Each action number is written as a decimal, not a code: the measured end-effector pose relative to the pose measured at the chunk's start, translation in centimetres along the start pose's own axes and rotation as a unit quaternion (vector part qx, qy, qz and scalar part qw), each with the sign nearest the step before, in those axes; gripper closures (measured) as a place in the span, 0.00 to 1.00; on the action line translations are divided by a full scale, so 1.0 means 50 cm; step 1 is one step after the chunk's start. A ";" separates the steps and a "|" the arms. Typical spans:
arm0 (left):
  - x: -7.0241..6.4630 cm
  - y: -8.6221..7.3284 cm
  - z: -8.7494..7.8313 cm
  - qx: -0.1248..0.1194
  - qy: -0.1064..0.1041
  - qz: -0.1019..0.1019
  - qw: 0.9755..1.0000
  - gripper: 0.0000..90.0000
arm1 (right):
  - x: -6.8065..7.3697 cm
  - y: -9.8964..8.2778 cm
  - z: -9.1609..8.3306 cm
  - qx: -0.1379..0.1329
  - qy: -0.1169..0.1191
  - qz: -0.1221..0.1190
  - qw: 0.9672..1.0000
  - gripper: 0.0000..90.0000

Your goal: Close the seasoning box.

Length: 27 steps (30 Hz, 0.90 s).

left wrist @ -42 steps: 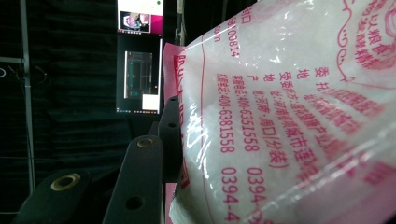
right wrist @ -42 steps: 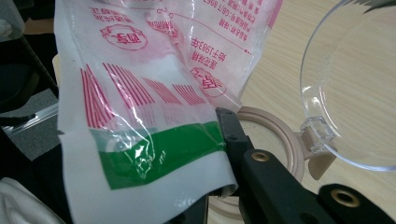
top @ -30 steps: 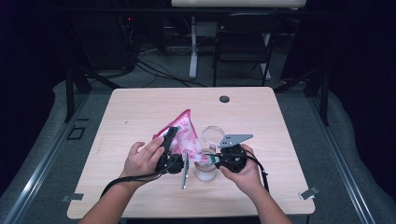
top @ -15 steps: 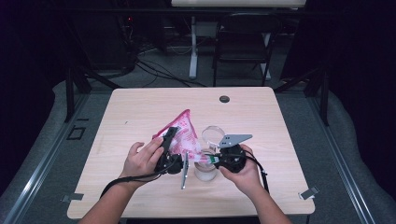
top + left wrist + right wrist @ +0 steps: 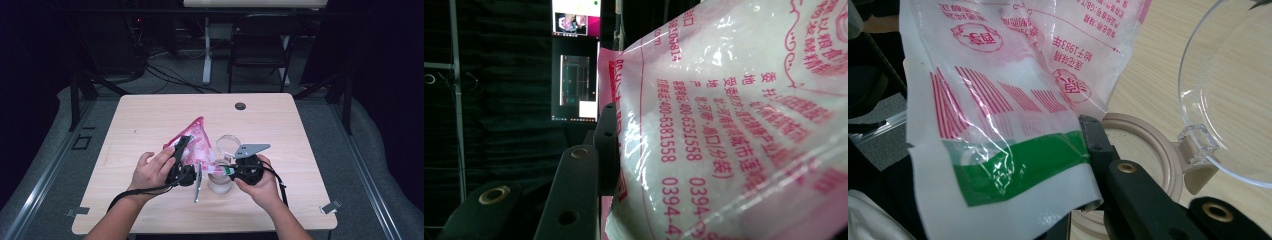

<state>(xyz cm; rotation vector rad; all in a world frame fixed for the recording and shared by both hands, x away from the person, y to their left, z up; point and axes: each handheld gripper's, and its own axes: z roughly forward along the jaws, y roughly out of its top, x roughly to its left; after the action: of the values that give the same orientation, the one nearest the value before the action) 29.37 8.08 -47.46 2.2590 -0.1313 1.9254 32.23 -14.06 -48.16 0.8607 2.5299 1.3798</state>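
Bag (image 5: 998, 100) hides left jaw of right tool (image 5: 1088, 150); jar (image 5: 1143, 145) rim partly covered.

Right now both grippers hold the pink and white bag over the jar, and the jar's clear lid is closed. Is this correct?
Not quite: the clear lid is open, swung back on its hinge, as the right gripper view shows. The rest stands: the left gripper and the right gripper both hold the bag over the jar.
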 end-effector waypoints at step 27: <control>0.002 0.001 -0.001 -0.002 0.001 -0.001 1.000 0.72 | -0.001 0.000 0.001 -0.001 0.000 0.000 1.000 1.00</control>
<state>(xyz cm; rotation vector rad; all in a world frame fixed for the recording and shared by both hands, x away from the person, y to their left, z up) 29.35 8.05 -47.36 2.2530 -0.1323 1.9244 32.29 -14.06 -48.22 0.8612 2.5277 1.3841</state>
